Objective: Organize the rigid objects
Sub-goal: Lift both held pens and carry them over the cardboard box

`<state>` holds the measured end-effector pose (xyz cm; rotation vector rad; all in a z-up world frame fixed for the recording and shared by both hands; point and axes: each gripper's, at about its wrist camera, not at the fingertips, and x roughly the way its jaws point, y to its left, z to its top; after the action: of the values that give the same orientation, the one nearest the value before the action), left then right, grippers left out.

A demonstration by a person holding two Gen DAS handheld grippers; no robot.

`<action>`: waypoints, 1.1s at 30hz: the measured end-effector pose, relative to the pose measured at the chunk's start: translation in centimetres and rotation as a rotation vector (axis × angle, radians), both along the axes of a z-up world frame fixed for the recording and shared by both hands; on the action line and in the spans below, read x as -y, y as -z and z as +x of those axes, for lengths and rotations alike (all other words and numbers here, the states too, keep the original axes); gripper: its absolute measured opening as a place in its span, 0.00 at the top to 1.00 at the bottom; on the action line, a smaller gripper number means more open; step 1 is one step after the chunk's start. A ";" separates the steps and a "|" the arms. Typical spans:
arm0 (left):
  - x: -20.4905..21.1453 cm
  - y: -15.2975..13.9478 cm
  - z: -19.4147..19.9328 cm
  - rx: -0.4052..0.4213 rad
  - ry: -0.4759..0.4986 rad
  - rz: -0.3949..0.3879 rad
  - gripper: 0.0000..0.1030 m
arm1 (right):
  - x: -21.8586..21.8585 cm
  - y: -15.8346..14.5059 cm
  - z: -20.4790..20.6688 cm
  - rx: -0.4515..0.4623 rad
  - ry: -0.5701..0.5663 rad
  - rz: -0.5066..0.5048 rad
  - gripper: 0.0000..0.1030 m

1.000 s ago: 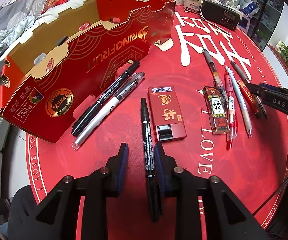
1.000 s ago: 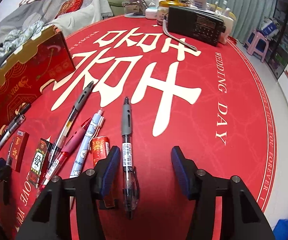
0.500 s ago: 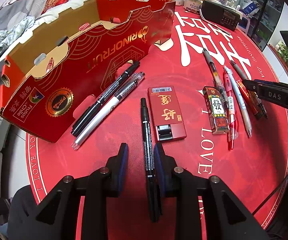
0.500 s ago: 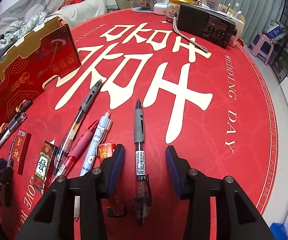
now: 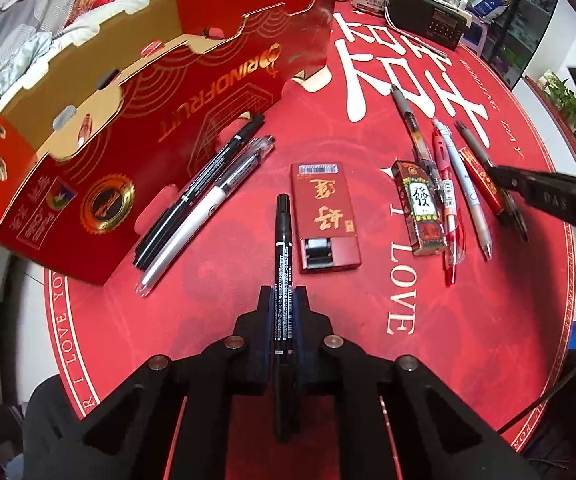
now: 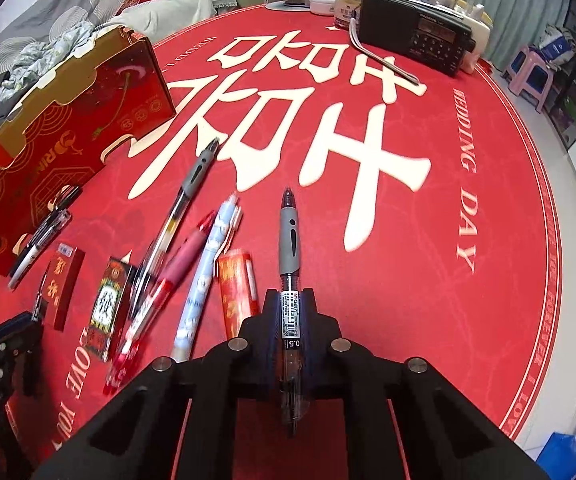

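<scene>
Round table under a glossy red vinyl cloth [image 6: 467, 320] with big white characters and "WEDDING DAY" lettering; rumpled grey bedding far left, black radio [image 6: 415, 36] and jars at the far edge, pink stool on the floor right. Open red-and-gold cardboard tray [image 5: 160, 120] sits left with two pens against its wall, then a flat red box [image 5: 323, 216], a narrow printed box [image 5: 419, 208] and loose plastic pens [image 5: 447, 184] in a fan mid-table. Left gripper [image 5: 284, 300] clenched on a slim black marker [image 5: 284, 240], right gripper [image 6: 289, 304] clenched on a clear gel pen [image 6: 289, 240] with grey rubber grip, both lying on the cloth pointing away.
</scene>
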<state>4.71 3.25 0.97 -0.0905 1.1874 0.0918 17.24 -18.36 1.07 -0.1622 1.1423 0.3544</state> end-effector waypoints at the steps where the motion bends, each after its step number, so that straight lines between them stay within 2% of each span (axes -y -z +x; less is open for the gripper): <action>1: -0.1 0.0 -0.3 0.001 0.002 0.002 0.91 | 0.2 0.0 -0.4 -0.003 0.010 0.007 0.89; 5: -0.5 0.0 -1.5 0.008 0.011 -0.006 0.91 | 1.0 -0.1 -2.3 -0.009 0.046 0.035 0.89; 14: -0.1 0.0 -2.3 0.004 0.015 0.040 0.91 | 2.2 -0.1 -7.0 -0.029 0.113 0.078 0.89; 22: 0.2 0.0 -3.0 0.003 0.019 0.085 0.91 | 2.7 -1.0 -9.0 -0.026 0.156 0.112 0.89; 27: 0.4 -0.1 -3.3 0.002 0.029 0.125 0.91 | 1.8 -2.1 -10.3 -0.011 0.145 0.145 0.89; 33: 0.4 -0.5 -3.6 0.014 0.032 0.125 0.91 | -0.8 -3.4 -11.7 0.013 0.082 0.170 0.89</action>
<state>1.12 2.81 1.45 0.0383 1.1664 0.1366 5.55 -17.55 4.49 0.0318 1.0972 0.3758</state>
